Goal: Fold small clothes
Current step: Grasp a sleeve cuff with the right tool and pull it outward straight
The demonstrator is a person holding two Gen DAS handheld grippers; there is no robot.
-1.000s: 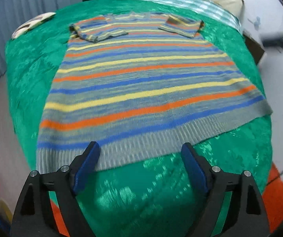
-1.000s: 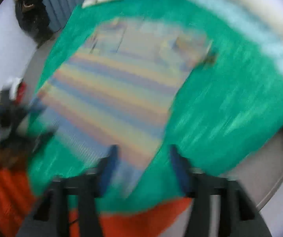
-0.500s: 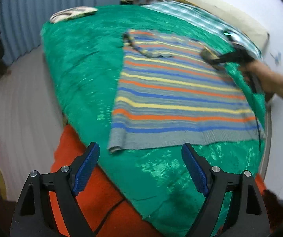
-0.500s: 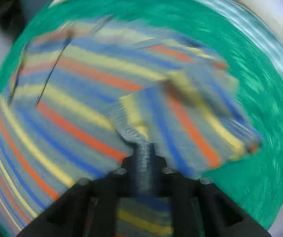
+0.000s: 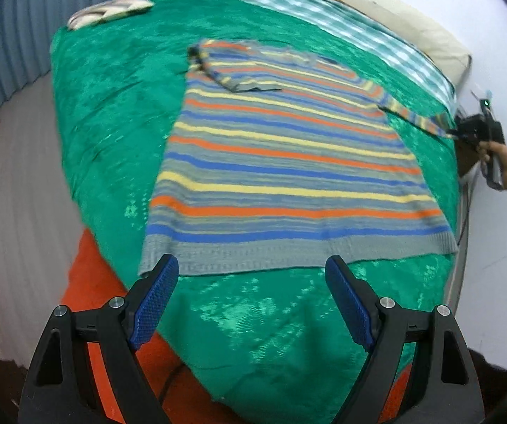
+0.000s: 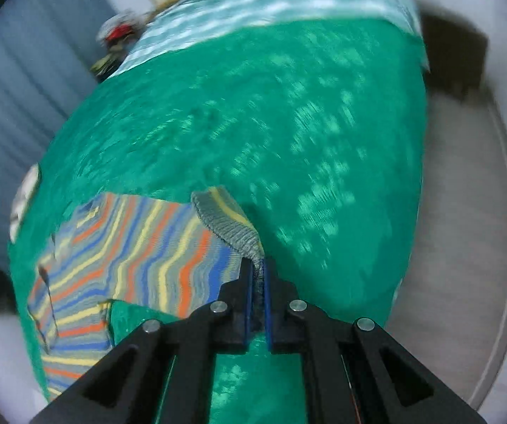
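Note:
A striped knit sweater (image 5: 288, 162) in grey, blue, orange and yellow lies flat on a green bedspread (image 5: 112, 106). Its left sleeve (image 5: 239, 77) is folded over the chest. My right gripper (image 6: 258, 272) is shut on the cuff (image 6: 232, 226) of the right sleeve and holds that sleeve (image 5: 416, 116) stretched out sideways past the body. In the left wrist view the right gripper (image 5: 479, 130) shows at the bed's right edge. My left gripper (image 5: 249, 282) is open and empty above the bedspread just short of the sweater's grey hem (image 5: 288, 258).
A striped teal cloth (image 5: 352, 31) and a cream pillow (image 5: 394, 10) lie at the head of the bed. A pale folded item (image 5: 108, 12) sits at the far left corner. An orange rug (image 5: 90, 265) lies on the floor beside the bed.
My right gripper closed on the folded right sleeve's cuff and pulled it outward, unfolding the sleeve to the bed's right edge. My left gripper swung to the left end of the hem, still open.

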